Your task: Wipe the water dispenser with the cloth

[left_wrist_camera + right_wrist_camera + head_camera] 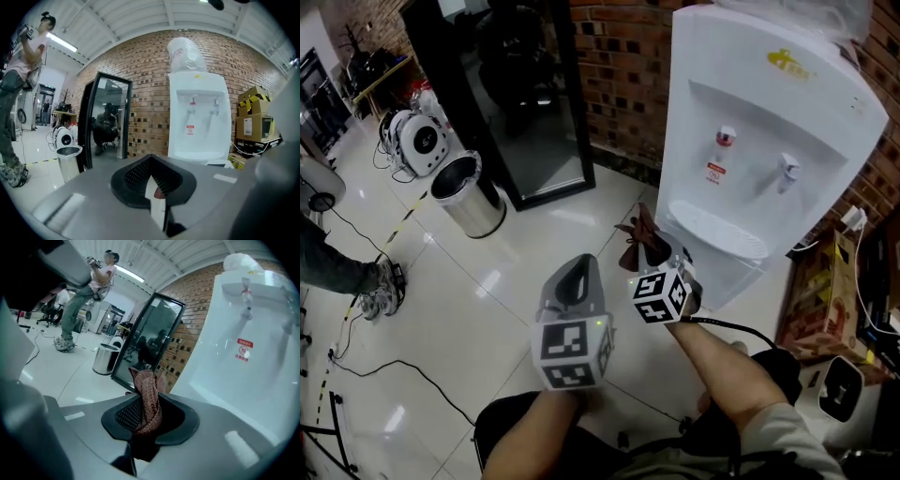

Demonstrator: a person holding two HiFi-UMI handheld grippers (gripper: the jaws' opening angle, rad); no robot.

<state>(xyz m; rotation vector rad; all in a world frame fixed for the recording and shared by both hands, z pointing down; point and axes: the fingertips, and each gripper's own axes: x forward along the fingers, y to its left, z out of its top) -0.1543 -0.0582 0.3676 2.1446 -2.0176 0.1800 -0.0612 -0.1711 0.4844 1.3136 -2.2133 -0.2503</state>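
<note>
A standing person's shoe (382, 281) is at the far left of the tiled floor (478, 309). A steel bin (470, 194) stands further in, toward the floor's back edge, near a black-framed glass panel (525, 103) that stands in front of the brick wall (623, 66).

Left forearm rises from the bottom edge, just left of centre. The left gripper (575, 267) is held out in front and points ahead and slightly down, marker cube toward the camera. In the left gripper view its tongs are clenched together with nothing between them, and they face the dispenser from well back.

Right forearm is bare and comes in from the lower right, angled up and to the left, with a black cable (741, 328) trailing off the gripper. The right gripper (661, 258) sits just right of the left one and a little further forward. It points slightly down toward the dispenser's lower front. Its tongs are grasping the brown cloth (641, 239), which sticks up bunched out of the tips.

The cloth hangs in the air just left of the drip tray (717, 230), apart from it. The white water dispenser (759, 112) stands on the floor at the right, against the brick wall, with two taps above the tray. Cardboard boxes (825, 291) are at the far right edge.
</note>
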